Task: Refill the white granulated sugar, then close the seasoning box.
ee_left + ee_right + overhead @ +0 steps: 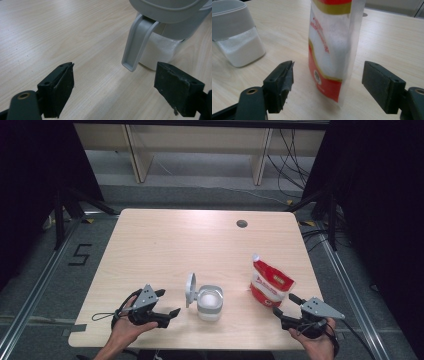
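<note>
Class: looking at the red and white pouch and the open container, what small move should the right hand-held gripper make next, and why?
Probably ease forward: the right hand-held gripper is open, short of the upright pouch; the container is open.

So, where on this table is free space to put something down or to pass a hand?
The whole far half of the table, up to the small round hole, is bare. The strip between the open-lidded container and the red pouch is also free. The near edge is crowded: left gripper, container, pouch and right gripper.

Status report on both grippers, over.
Left gripper and right gripper open, empty. Red-and-white pouch upright beside lid-open grey container of white powder. Nothing obstructing.
</note>
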Available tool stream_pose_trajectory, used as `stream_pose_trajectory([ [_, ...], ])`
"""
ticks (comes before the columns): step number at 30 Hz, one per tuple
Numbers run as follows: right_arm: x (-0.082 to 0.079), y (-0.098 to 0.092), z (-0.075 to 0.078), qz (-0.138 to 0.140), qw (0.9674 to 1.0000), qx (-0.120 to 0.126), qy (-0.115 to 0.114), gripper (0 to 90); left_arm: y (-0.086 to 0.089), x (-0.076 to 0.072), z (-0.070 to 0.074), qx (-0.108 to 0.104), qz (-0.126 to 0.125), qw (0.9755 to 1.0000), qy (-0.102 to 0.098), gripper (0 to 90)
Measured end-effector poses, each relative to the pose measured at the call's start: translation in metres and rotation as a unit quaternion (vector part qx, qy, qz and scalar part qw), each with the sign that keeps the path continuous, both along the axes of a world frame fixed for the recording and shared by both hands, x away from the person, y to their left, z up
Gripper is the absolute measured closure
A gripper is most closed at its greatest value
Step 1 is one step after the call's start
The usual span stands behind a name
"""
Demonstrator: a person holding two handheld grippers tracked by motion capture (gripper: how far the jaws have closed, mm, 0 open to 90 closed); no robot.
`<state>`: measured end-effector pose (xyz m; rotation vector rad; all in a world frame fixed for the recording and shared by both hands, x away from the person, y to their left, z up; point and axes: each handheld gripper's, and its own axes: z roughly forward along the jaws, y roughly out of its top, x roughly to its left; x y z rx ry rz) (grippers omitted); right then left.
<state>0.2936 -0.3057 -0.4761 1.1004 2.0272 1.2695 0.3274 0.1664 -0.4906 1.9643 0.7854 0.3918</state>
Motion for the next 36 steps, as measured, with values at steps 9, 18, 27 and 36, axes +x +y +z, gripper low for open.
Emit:
stream_pose_trajectory([
  [9,-0.006,0.004,-0.002,-0.002,0.9996,-0.007,0.026,25.7,-0.001,0.001,0.004,0.008,0.004,0.9999,-0.014,15.8],
  [18,-0.005,0.004,-0.002,-0.003,0.9994,-0.024,0.023,25.8,0.002,0.002,0.01,0.001,0.003,0.9998,-0.018,15.8],
  [27,-0.006,0.005,-0.001,-0.008,0.9994,-0.023,0.027,26.3,0.005,-0.002,0.024,-0.024,0.008,0.9996,-0.016,47.5],
  [36,-0.007,0.005,-0.002,0.0,0.9995,-0.023,0.023,25.3,0.004,-0.006,0.031,-0.035,-0.003,0.9991,-0.024,89.4],
])
